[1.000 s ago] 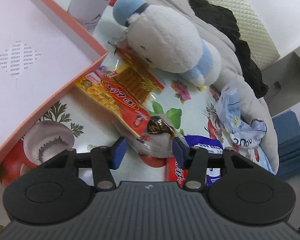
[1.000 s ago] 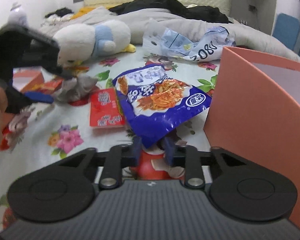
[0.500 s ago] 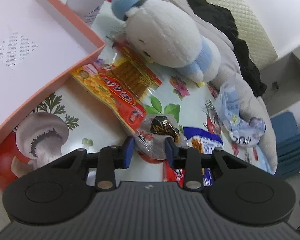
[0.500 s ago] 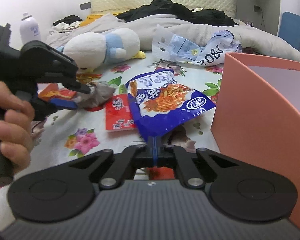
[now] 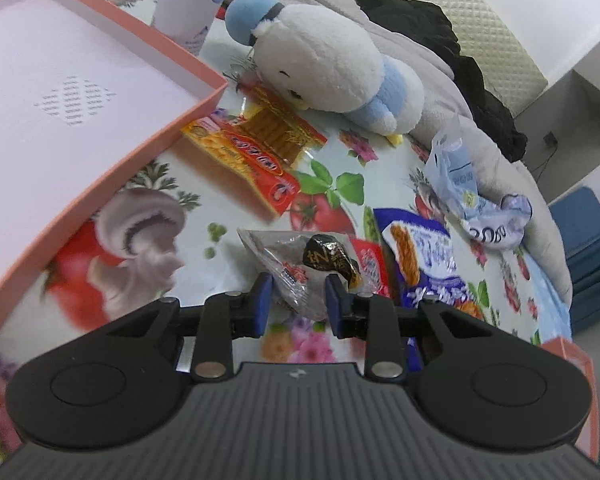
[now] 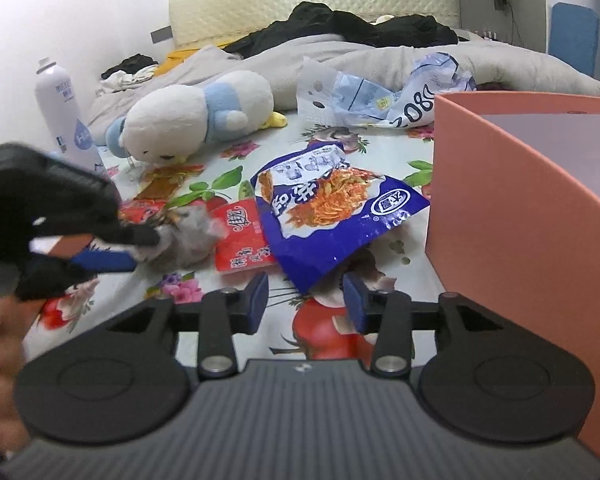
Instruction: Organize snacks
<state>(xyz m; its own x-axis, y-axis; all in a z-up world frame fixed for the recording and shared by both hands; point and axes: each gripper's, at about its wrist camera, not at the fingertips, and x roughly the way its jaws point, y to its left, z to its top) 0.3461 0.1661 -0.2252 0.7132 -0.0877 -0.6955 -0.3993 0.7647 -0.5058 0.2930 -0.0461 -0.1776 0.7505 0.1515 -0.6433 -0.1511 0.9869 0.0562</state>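
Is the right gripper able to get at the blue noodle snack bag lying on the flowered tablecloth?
Probably yes. The right gripper has just opened, and the blue noodle snack bag's near corner points between its jaws, nothing in between. The peach box stands aside.

Blue snack bag (image 6: 332,208) glossy foil; plush toy (image 6: 196,120) fuzzy

free: printed cloth (image 5: 228,216) | blocked: pink box (image 6: 500,208), plush toy (image 5: 324,64)
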